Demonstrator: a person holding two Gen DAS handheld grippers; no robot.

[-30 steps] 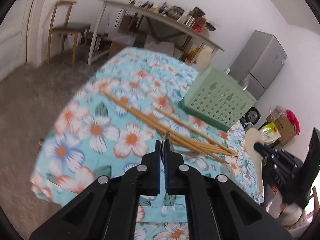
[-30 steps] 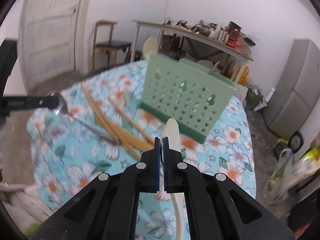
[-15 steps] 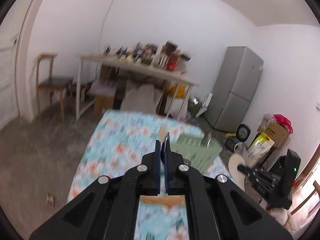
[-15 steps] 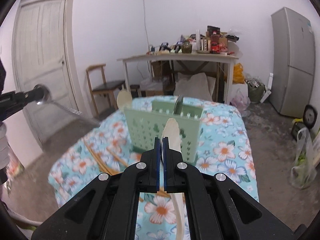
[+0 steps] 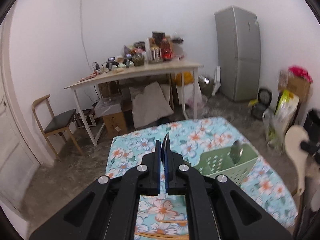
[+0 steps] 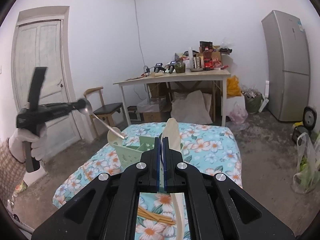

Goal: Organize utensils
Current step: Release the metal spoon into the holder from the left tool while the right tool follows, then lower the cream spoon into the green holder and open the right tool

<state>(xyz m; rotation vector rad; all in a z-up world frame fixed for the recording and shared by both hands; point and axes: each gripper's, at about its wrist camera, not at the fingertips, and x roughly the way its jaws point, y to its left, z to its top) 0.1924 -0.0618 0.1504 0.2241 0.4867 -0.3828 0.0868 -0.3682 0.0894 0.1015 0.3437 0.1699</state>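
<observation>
L tongs (image 5: 163, 160) clenched on a metal spoon (image 6: 100, 118), held up in the air; bowl at the tongs, handle slanting down w/ tip over the green basket (image 6: 128, 150). R tongs (image 6: 161, 156) clenched on a cream spatula (image 6: 172, 134), long axis along the fingers, blade fwd toward the basket. Chopsticks (image 6: 154, 216) lie flat on the floral surface (image 6: 210, 146) near the basket.

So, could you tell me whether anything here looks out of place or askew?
Mainly the chopsticks: they lie loose on the floral tablecloth, splayed at slightly different angles, outside the green caddy. Also, the left gripper holds its metal spoon by the bowl, handle pointing down toward the caddy.
</observation>
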